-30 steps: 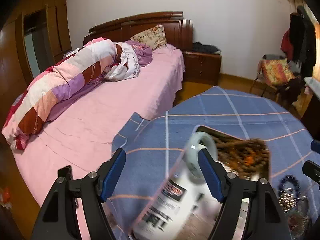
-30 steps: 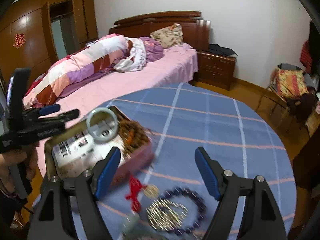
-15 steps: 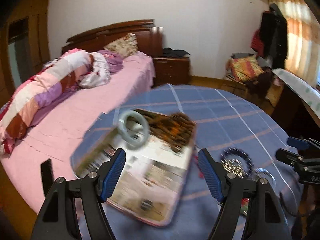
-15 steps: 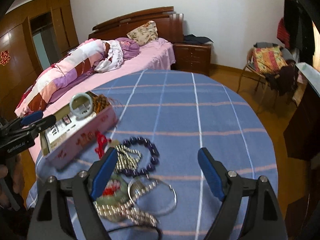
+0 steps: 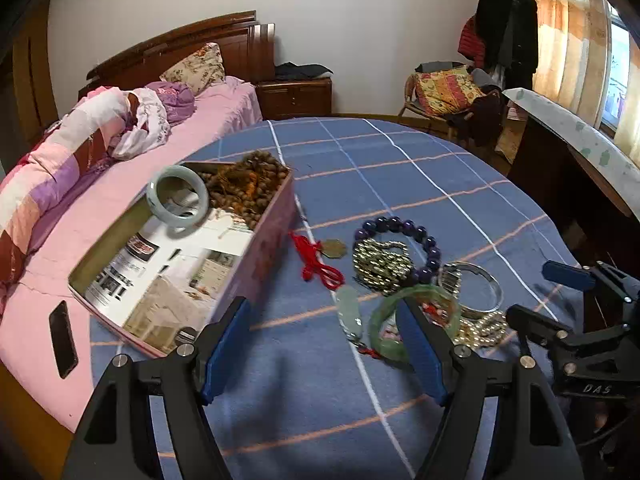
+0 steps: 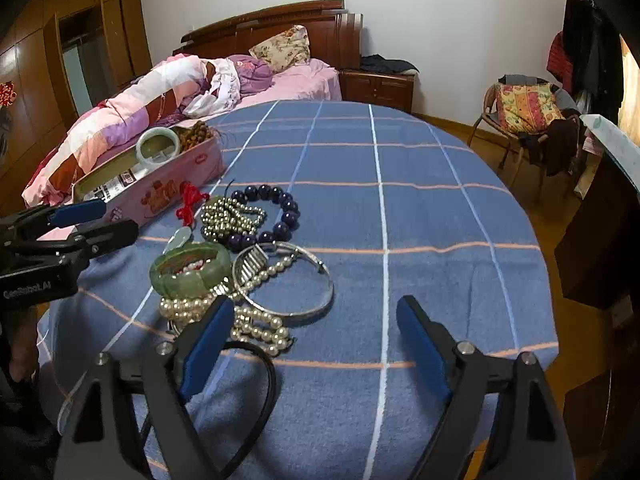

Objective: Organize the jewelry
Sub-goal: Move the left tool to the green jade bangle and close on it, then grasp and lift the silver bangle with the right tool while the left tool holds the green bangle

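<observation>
As jaws gape: right gripper (image 6: 316, 344) tilted tableward

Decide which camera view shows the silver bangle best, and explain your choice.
The right wrist view. There the silver bangle lies in full, its whole ring open to sight beside the pearl strand. In the left wrist view the bangle sits far off and partly hidden behind the green bangle.
</observation>
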{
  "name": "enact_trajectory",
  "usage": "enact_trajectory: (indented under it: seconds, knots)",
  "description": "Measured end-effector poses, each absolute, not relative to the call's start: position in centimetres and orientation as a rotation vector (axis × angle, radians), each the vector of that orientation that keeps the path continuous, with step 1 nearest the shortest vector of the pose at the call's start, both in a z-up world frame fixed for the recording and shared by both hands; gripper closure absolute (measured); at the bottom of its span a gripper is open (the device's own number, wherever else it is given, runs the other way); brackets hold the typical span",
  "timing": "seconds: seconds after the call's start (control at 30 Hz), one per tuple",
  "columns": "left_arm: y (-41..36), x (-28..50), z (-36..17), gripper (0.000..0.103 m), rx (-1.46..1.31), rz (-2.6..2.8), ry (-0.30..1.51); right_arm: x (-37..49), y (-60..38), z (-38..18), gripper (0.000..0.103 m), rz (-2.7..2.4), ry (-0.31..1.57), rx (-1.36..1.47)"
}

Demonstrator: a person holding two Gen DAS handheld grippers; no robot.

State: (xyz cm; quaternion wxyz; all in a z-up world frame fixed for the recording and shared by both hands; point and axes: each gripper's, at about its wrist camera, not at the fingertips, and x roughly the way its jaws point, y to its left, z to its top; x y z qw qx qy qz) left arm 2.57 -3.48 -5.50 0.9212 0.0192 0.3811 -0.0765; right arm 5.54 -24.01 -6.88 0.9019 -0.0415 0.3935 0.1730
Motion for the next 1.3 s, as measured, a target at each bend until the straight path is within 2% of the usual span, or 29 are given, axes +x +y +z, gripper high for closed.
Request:
enact_trajectory:
  seconds: [0.33, 0.5, 0.57, 0.67, 0.83, 0.87, 0.9, 1.3]
  knots:
    - [-4.8, 2.5, -6.7, 0.029, 0.059, -0.192, 0.824, 4.9, -23.5, -7.4, 0.014, 0.358, 0.808, -0.104]
    - [-4.1, 3.5, -7.4, 0.047, 0.025, -0.194, 0.864, 4.7, -22.9, -7.7, 0.014, 0.364, 0.810, -0.119]
    - [-4.5, 3.7, -7.8, 0.063, 0.028, -0.213, 0.882, 4.6, -22.7, -7.7, 0.014, 0.368, 0.813, -0.125]
    - [-5.3, 4.0, -8.3, 0.078, 0.031, -0.255, 0.916, 4.5, -22.6, -7.8, 0.014, 0.367, 0.812, -0.133]
    - [-5.6, 4.5, -9.0, 0.080, 0.017, -0.287, 0.952, 4.7, -22.7, -7.9, 0.013, 0.362, 0.812, -0.127]
    - [-5.6, 4.4, -8.9, 0.093, 0.018, -0.291, 0.951, 4.7, -22.7, -7.9, 0.012, 0.360, 0.810, -0.126]
    - [-5.5, 4.4, -8.9, 0.097, 0.016, -0.295, 0.949, 4.7, -22.8, -8.0, 0.012, 0.360, 0.811, -0.124]
    - [-4.2, 2.4, -4.5, 0.098, 0.036, -0.242, 0.772, 5.6, -24.7, -6.4, 0.013, 0.318, 0.777, -0.058]
